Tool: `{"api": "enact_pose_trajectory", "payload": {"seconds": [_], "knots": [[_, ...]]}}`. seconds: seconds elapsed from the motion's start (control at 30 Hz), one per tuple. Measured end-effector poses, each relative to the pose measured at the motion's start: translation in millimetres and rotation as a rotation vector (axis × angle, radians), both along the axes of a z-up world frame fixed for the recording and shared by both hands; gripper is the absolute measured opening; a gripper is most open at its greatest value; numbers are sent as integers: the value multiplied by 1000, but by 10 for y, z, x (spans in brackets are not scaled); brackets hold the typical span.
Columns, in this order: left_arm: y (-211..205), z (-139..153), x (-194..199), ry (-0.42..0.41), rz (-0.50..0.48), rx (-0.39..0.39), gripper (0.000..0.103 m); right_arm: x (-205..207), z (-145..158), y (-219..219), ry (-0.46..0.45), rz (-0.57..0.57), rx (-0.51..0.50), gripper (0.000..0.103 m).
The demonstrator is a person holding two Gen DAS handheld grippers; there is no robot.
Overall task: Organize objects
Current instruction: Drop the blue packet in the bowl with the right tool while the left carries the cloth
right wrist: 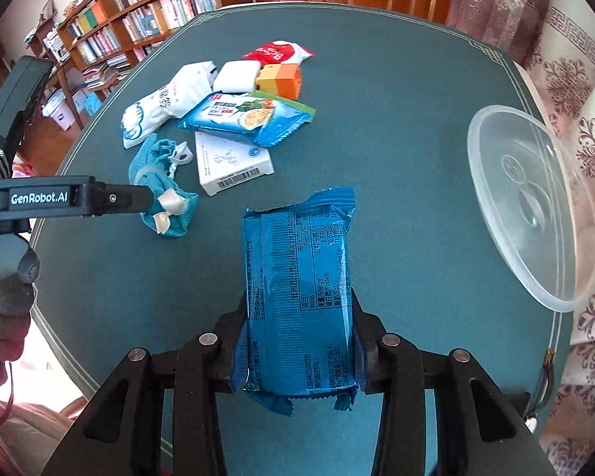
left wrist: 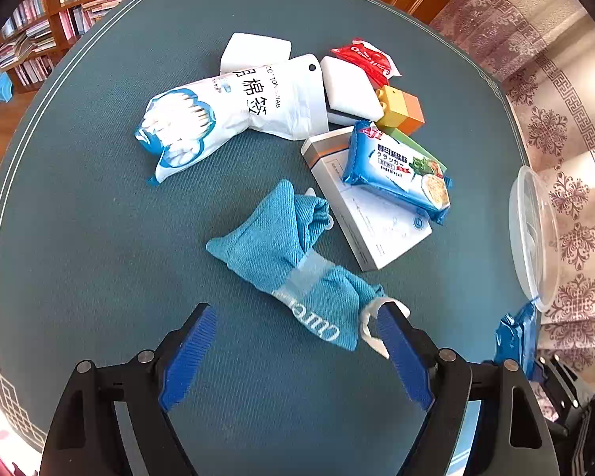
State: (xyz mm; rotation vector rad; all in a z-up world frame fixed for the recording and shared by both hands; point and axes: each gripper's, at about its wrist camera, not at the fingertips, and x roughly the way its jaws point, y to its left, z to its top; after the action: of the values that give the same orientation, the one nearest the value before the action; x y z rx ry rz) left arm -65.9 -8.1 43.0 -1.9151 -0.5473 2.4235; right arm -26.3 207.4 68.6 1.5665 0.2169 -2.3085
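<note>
My left gripper [left wrist: 293, 337] is open, its fingers straddling the near end of a rolled blue towel [left wrist: 293, 254] on the green table; the towel also shows in the right wrist view [right wrist: 166, 194]. My right gripper [right wrist: 297, 309] is shut on a blue cracker pack [right wrist: 299, 297], held above the table, back side up. Beyond lie a second blue cracker pack [left wrist: 396, 170], a white box [left wrist: 369, 218], a cotton swab bag [left wrist: 218, 115], white sponges [left wrist: 349, 91], a yellow-orange block [left wrist: 400, 109] and a red packet [left wrist: 367, 59].
A clear plastic bowl [right wrist: 535, 206] stands tilted at the table's right edge, also seen in the left wrist view [left wrist: 533, 238]. Bookshelves [right wrist: 139, 12] and a wooden door stand behind the table. A patterned curtain hangs at the right.
</note>
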Motion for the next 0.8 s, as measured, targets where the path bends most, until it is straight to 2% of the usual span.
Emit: {"api": "enact_pose_trajectory", "payload": {"seconds": [0.13, 0.2, 0.37, 0.57, 0.8], "knots": [[5, -105, -162, -55, 23, 14, 76, -38, 112, 120, -26, -61, -6, 42], [10, -144, -218, -77, 36, 40, 75, -57, 151, 141, -25, -74, 2, 42], [57, -212, -278, -98, 47, 89, 63, -107, 228, 185, -29, -98, -1, 42], [62, -216, -294, -104, 55, 125, 56, -151, 293, 217, -31, -108, -3, 42], [67, -139, -234, -102, 38, 94, 52, -196, 390, 311, -18, -130, -3, 42]]}}
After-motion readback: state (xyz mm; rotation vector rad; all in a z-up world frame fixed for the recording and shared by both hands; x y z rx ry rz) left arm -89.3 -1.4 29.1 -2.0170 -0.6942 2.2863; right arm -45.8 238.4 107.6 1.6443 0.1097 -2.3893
